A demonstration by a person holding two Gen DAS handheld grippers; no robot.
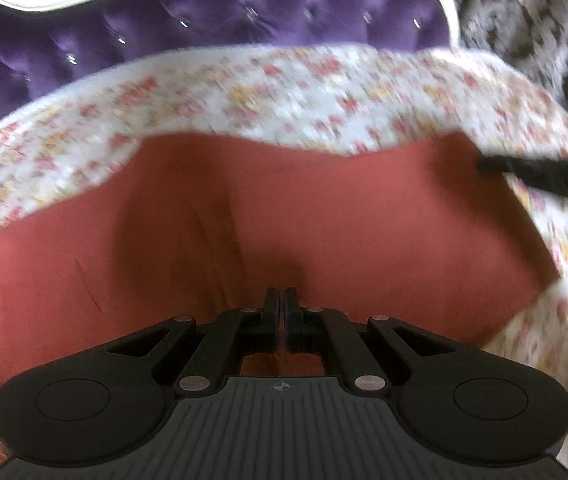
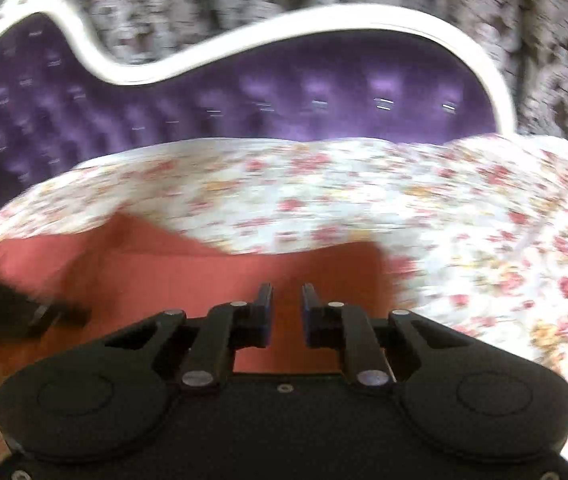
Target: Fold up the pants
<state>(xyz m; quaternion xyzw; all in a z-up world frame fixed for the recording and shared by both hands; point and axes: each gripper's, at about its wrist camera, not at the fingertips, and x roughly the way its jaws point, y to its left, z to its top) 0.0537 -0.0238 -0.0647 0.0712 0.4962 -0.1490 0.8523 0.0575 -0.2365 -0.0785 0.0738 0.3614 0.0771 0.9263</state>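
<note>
Left tongs point(image 1: 282, 294) stand nearly closed, the two fingers almost meeting, with red cloth bunching into a crease just beyond the tips; whether a pinch of fabric sits between them cannot be told from these views. Right tongs point(image 2: 287, 292) show a narrow gap with nothing in it, and the pants point(image 2: 212, 280) lie just under and ahead of the tips.

In the left wrist view those pants point(image 1: 244, 216) spread wide as a rust-red sheet over a floral bedsheet point(image 1: 284, 88), reaching from the near left edge across to the right, where a dark finger of the right tongs enters the picture above the cloth's far right corner. In the right wrist view the left tongs appear as a blurred dark shape at the near left.

By the look of it the cloth is light, soft and limp, so it should sag and drape when lifted, and it may drag on the bedsheet rather than slide cleanly. A firm hold would best go on an outer edge or corner, where the layers can be gathered together, not on the flat middle where only the top layer might come up.

Beyond the bed rises a purple tufted headboard point(image 2: 323, 100) with a cream frame, and a mottled grey wall behind. No containers show in either view.
</note>
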